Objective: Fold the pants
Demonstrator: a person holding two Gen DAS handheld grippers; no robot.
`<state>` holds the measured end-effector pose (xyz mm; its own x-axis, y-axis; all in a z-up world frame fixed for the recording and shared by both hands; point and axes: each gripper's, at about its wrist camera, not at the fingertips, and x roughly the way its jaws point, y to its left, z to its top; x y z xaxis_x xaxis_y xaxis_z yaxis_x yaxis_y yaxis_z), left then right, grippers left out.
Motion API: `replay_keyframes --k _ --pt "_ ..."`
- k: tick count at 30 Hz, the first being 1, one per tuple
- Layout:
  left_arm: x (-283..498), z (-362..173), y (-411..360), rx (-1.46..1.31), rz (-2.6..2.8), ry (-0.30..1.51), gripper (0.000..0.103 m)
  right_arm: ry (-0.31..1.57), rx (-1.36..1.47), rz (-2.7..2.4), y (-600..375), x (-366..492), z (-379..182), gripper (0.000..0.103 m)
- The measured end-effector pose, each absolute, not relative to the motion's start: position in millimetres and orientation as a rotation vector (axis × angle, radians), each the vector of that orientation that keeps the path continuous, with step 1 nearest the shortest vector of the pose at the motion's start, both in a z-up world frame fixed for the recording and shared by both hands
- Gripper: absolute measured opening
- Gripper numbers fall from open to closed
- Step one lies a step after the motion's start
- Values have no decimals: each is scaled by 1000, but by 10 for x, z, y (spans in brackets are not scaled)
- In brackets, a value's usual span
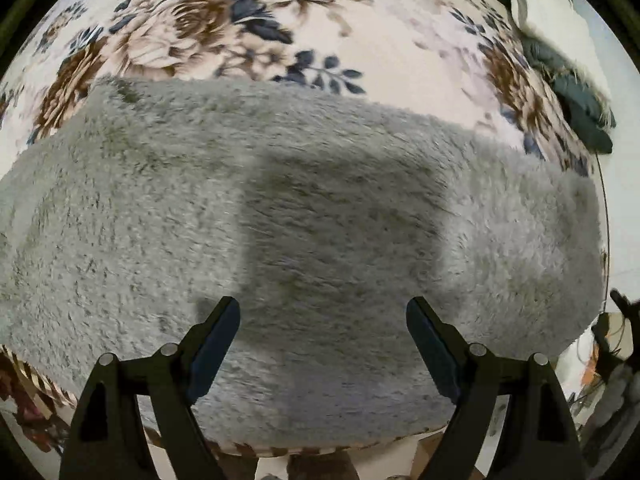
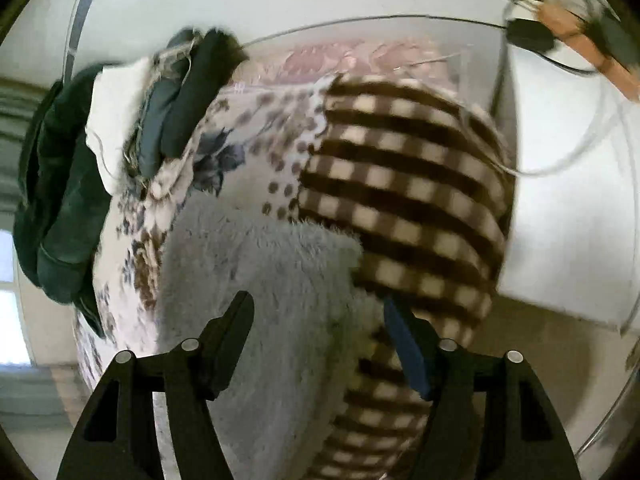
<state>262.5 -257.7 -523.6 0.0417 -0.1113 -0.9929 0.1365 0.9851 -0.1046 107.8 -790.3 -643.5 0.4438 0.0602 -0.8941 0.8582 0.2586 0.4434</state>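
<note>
Grey fluffy pants lie spread flat across a floral bedsheet, filling the middle of the left wrist view. My left gripper hangs open just above them, holding nothing, and casts a shadow on the fabric. In the right wrist view the same grey pants lie below my right gripper, which is open and empty, over their edge next to a brown and cream checked blanket.
A pile of dark green and white clothes lies at the bed's far side; it also shows in the left wrist view. A white wall and cables are on the right. The bed edge is near me.
</note>
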Motion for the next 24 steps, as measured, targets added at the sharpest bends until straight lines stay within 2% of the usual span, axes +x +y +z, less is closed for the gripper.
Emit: replay_keyframes --k 1,2,5,9,11,12,13,15,19,24 --pt "2607 -5238 -2610 34 -189 1518 85 1027 1190 -656 -7941 1145 -6526 18" --pt "2587 -5229 -2641 48 -189 1519 85 1059 1171 -646 -7944 1203 -6562 4" --pt "2534 -5214 -2697 80 -193 1516 85 1040 1042 -685 -7866 1224 -6370 5" --pt "2491 -5285 -2764 109 -191 1520 85 1020 1013 -690 -7706 1124 -6148 6" --pt "2498 -5404 -2775 100 -185 1545 85 1086 1066 -629 -7716 1082 -6305 17" --pt "2514 -5464 -2788 88 -181 1556 85 1105 1125 -605 -7747 1021 -6417 37" --pt "2528 -5529 -2794 76 -182 1566 85 1073 1203 -567 -7776 938 -6515 62" --pt "2560 -5680 -2774 68 -184 1582 85 991 1286 -509 -7799 837 -6618 78" --pt "2605 -5878 -2707 -10 -206 1579 102 934 1378 -373 -7762 893 -6848 78" --pt "2606 -5995 -2799 21 -202 1558 103 866 1488 -332 -7722 1099 -7233 78"
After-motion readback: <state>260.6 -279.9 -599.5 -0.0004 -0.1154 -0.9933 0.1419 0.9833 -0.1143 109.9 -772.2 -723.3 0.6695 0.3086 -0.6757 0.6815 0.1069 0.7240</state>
